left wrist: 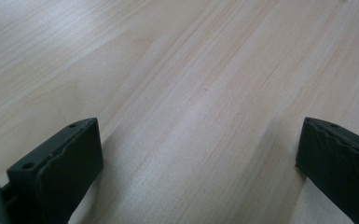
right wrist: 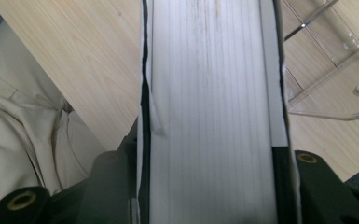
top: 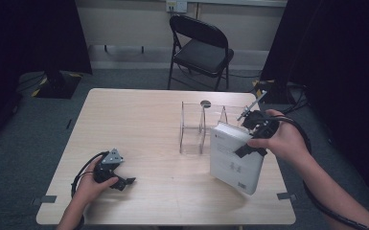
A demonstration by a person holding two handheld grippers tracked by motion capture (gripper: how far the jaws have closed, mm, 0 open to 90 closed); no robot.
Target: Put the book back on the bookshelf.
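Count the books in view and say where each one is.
1. The white book is clamped in the right tool, tilted above the table at its right side, just right of the clear acrylic rack. The rack's slots look empty, and nothing seems hidden.

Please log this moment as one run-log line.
right gripper: shut on book, tilted over table | left gripper: open, idle | clear rack: beside book

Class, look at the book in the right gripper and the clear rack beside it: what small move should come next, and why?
Probably swing the book upright toward the clear rack: the right gripper clamps it tilted, still outside the slots.
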